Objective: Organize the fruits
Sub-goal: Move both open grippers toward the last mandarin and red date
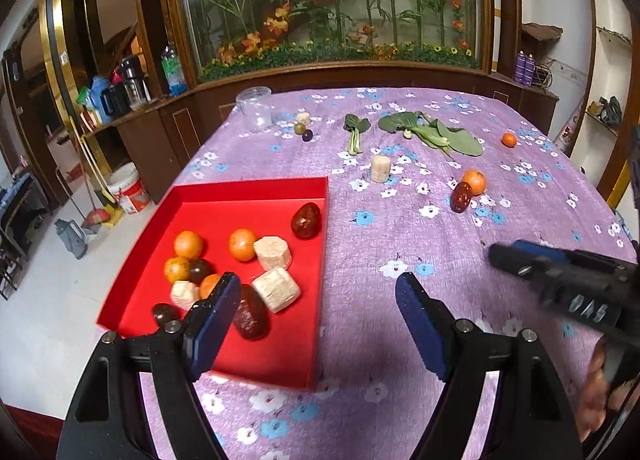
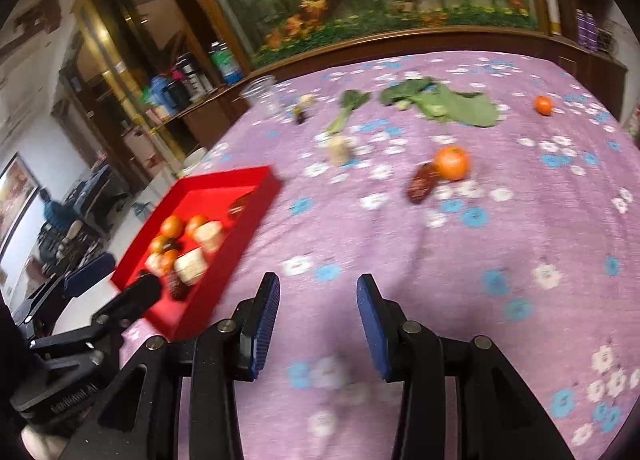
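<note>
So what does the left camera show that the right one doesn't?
Only the left camera shows the floor by the table, with a white bucket and a grey kettle.

Only the right camera shows a framed picture on the far wall.

Both show the red tray of fruit, the leafy greens, and the orange touching a red date.

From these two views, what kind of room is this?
Probably a lived-in home, a dining or sitting room: a table under a flowered purple cloth, a big glass case of artificial flowers behind it, and a side counter crowded with jugs and bottles.
</note>
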